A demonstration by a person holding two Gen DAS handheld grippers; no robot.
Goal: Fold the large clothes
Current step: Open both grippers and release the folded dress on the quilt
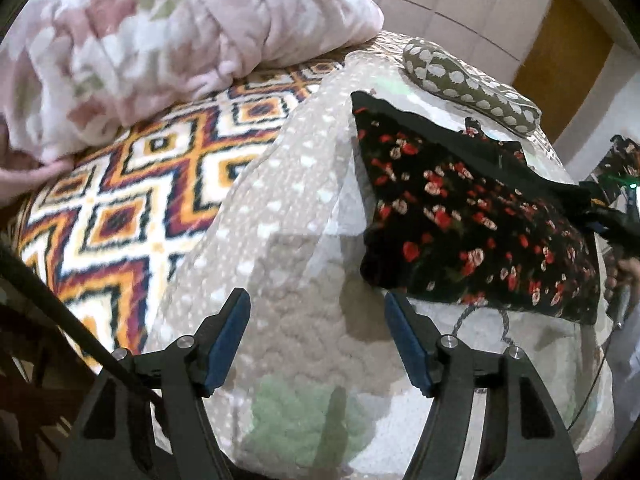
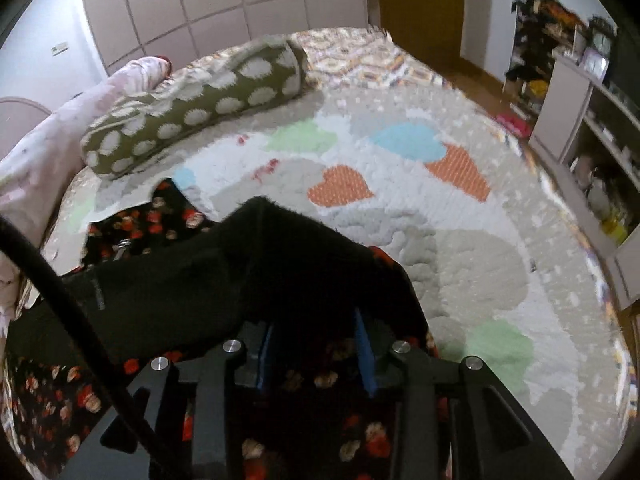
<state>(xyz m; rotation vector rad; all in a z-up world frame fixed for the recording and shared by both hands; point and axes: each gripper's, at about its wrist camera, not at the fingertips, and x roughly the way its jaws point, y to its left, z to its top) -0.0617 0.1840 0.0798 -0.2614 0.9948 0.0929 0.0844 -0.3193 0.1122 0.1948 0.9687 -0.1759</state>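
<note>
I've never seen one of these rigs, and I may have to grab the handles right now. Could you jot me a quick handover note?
Left gripper: open, empty, hovering over the quilt near the floral garment.
Right gripper: holds a bunched edge of the floral garment, black lining turned up; whether fully clamped is unclear.
The garment lies on the bed, beside the spotted pillow.
Done: one edge lifted.
Left: carry the fold over, flatten, finish folding.

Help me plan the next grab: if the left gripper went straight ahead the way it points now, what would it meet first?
Probably the quilt on the bed. The open left gripper points at bare quilt; the black floral garment lies ahead and to the right of that line, though depth is unclear.
</note>
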